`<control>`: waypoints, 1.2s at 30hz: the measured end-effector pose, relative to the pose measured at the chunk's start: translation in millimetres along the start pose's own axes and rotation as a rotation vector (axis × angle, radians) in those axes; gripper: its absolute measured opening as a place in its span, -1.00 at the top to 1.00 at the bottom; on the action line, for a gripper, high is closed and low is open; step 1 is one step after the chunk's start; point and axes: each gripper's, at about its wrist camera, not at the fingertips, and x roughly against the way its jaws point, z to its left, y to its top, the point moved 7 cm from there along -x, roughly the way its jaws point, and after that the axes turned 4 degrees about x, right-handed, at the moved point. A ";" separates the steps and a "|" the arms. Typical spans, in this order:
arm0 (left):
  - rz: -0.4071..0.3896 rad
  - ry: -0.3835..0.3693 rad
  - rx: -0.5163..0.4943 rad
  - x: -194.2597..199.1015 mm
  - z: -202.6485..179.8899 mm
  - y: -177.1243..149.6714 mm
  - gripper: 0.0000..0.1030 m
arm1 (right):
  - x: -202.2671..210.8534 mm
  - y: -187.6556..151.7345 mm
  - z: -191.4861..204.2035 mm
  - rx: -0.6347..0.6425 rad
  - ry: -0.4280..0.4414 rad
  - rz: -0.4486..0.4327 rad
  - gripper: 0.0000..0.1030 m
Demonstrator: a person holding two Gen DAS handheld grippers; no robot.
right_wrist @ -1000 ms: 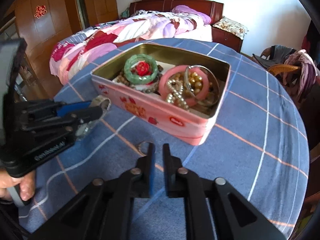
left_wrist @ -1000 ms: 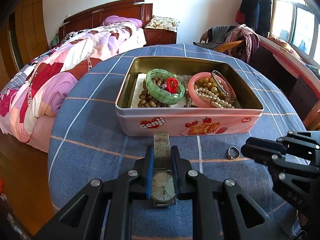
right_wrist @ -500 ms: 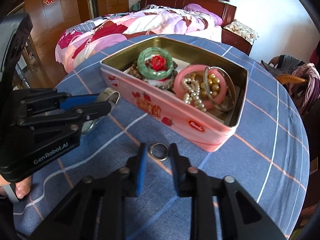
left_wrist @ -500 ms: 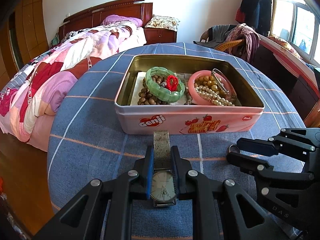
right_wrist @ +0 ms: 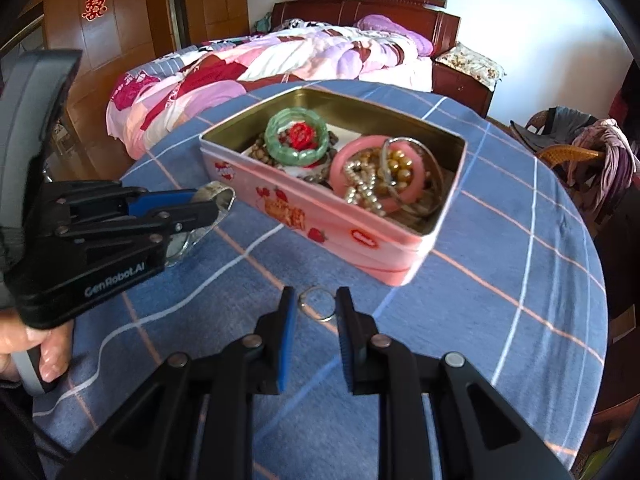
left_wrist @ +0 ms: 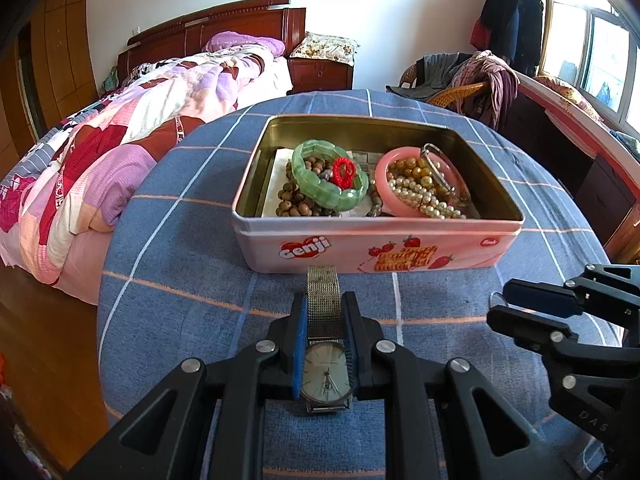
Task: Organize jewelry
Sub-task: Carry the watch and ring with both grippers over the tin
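Since a second before, the right hand-held gripper (right_wrist: 316, 312) had spread its fingers and moved forward until they stood either side of the ring (right_wrist: 317, 303), where earlier they had been nearly together just short of it; the left hand-held gripper (left_wrist: 324, 320) had not shifted. From the left, a bed (left_wrist: 132, 120) with a pink and purple patchwork quilt stood beyond the round worktop (left_wrist: 180, 248), which was covered in a blue cloth with white and orange lines. Near the front edge, the left hand-held gripper was clamped on a watch (left_wrist: 326, 374), its blue pads pressed against the mesh strap and the case, the strap's free end reaching toward the tin. The pink biscuit tin (left_wrist: 376, 248) sat open in the middle of the worktop. In its left half lay a green bangle (left_wrist: 330, 178) around a red knotted ornament (left_wrist: 344, 172), on top of brown wooden beads (left_wrist: 296, 200). In its right half lay a pink bangle (left_wrist: 416, 180) filled with pearls (left_wrist: 420, 198) and crossed by a thin metal bangle (left_wrist: 438, 172). Further right, the ring lay flat on the cloth in front of the tin, between the separated fingers of the right hand-held gripper and not gripped. A chair (left_wrist: 472, 84) heaped with clothes stood behind the worktop.
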 end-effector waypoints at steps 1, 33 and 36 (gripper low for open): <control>-0.007 -0.002 0.001 3.2 -0.3 2.2 0.69 | 2.7 0.3 -0.3 0.002 -0.003 -0.004 0.57; -0.203 0.013 -0.102 32.5 -18.9 117.7 0.69 | 22.3 80.5 -41.3 0.022 -0.065 -0.144 0.57; -0.190 0.023 -0.106 21.1 -19.0 117.7 0.69 | 15.6 80.1 -44.0 0.015 -0.061 -0.140 0.56</control>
